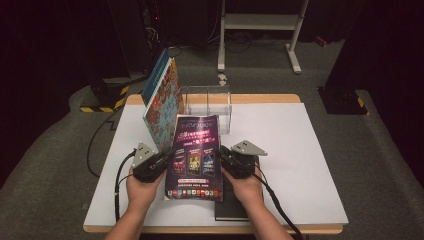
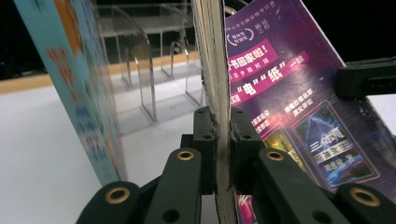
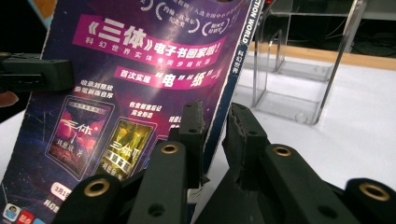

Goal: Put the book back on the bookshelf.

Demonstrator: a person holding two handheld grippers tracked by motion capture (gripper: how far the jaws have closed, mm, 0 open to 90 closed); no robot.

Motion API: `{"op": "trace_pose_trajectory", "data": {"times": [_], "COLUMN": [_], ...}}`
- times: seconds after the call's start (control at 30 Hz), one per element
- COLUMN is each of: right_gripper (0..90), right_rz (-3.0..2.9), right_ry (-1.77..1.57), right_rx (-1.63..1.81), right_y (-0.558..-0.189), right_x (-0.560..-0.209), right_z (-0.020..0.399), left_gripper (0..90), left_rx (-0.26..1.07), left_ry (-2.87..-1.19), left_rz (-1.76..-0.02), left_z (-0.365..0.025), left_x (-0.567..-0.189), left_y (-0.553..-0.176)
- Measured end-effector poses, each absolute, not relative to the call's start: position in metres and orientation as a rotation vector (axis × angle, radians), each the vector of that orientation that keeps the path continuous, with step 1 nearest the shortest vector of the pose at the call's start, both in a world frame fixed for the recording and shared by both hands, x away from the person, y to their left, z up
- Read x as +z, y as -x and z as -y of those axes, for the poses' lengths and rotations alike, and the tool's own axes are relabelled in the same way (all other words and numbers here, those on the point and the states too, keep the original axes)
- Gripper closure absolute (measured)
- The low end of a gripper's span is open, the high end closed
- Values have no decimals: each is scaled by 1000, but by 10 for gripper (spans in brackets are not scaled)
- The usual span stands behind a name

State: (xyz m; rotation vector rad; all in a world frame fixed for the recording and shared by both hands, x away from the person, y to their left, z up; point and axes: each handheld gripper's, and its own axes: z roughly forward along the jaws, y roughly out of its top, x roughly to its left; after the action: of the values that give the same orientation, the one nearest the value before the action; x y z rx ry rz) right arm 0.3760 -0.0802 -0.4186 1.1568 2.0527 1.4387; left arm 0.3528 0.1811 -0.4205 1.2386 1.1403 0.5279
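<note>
A purple magazine (image 1: 196, 145) with Chinese print is held tilted up over the white table (image 1: 300, 165), one gripper on each side. My left gripper (image 1: 167, 159) is shut on its left page edge; in the left gripper view the pads (image 2: 205, 140) clamp the paper stack of the magazine (image 2: 280, 93). My right gripper (image 1: 223, 156) grips the right spine edge. In the right gripper view the spine of the magazine (image 3: 140, 70) runs down between the jaws of my right gripper (image 3: 215, 121). The far gripper (image 2: 366, 77) also shows across the cover.
A blue and orange patterned book (image 1: 162, 102) stands tilted just left of the magazine, close to my left gripper. A clear acrylic divider stand (image 1: 207, 107) sits behind. A black book (image 1: 232, 207) lies flat near the front edge, under my right hand.
</note>
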Motion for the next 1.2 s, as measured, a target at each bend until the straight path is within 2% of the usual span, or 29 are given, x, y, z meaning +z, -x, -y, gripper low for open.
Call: {"op": "trace_pose_trajectory", "data": {"times": [0.47,1.2], "right_gripper": [808,828], "right_rz": [-1967,-1896], "right_ry": [-1169,-1192], "right_rx": [1487,1527], "right_y": [-399,-416], "right_x": [-398,-398], "right_z": [75,54], "left_gripper": [839,839], "left_rx": [602,671], "left_ry": [-1169,-1144], "left_rz": [-1097,-1088], "left_z": [-174,-181], "left_x": [-402,-405], "left_y": [-372,-393]}}
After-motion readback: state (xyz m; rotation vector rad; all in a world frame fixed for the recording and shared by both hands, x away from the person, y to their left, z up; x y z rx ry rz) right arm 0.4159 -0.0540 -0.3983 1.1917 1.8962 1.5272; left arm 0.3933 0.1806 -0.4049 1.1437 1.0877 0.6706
